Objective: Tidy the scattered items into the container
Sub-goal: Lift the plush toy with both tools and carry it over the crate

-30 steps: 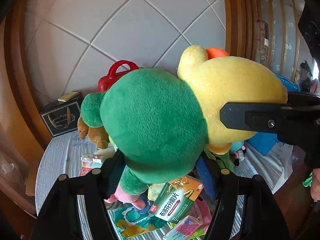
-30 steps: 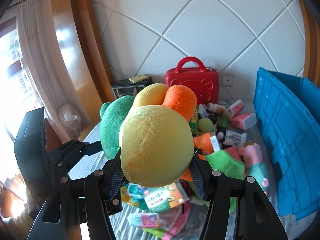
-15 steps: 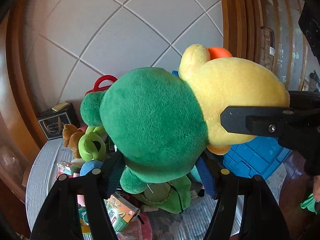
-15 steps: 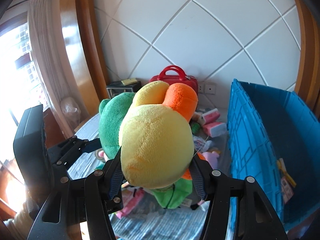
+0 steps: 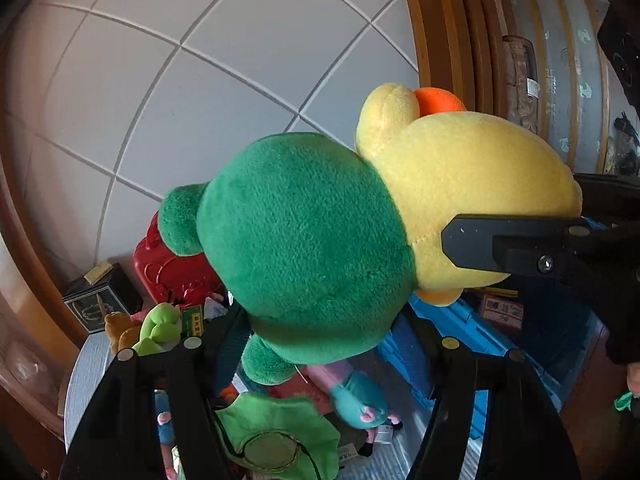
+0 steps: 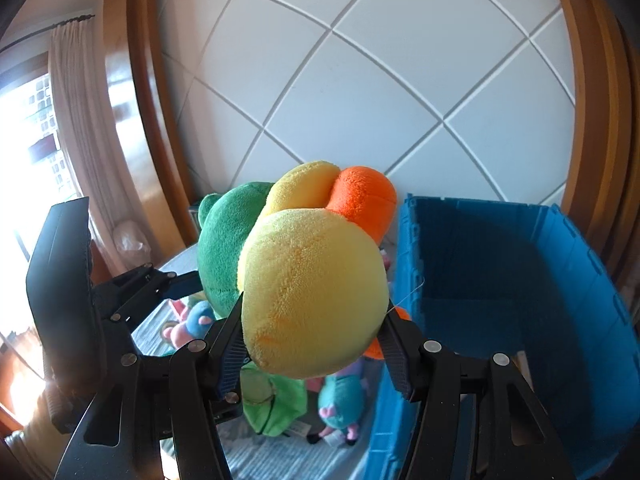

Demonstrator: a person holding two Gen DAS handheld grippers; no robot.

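Observation:
Both grippers hold one big plush duck in the air. My left gripper [image 5: 324, 320] is shut on its green body [image 5: 304, 248]. My right gripper [image 6: 314, 336] is shut on its yellow head [image 6: 312, 296], which has an orange beak [image 6: 362, 196]. The right gripper's fingers [image 5: 512, 248] show at the right of the left wrist view. The left gripper [image 6: 160, 284] shows at the left of the right wrist view. The blue crate [image 6: 500, 280] stands open just right of the plush, with a few small items at its bottom.
Below lie a green frog plush [image 5: 276, 436], a pink and teal pig plush [image 5: 356, 396], a small bear [image 5: 118, 326], a red toy case [image 5: 168, 264] and a black box [image 5: 96, 304] on the striped table [image 5: 88, 376]. A tiled wall stands behind.
Both grippers have carried the plush duck to the right, from above the scattered pile to the crate's left wall. The crate's open inside has come into view.

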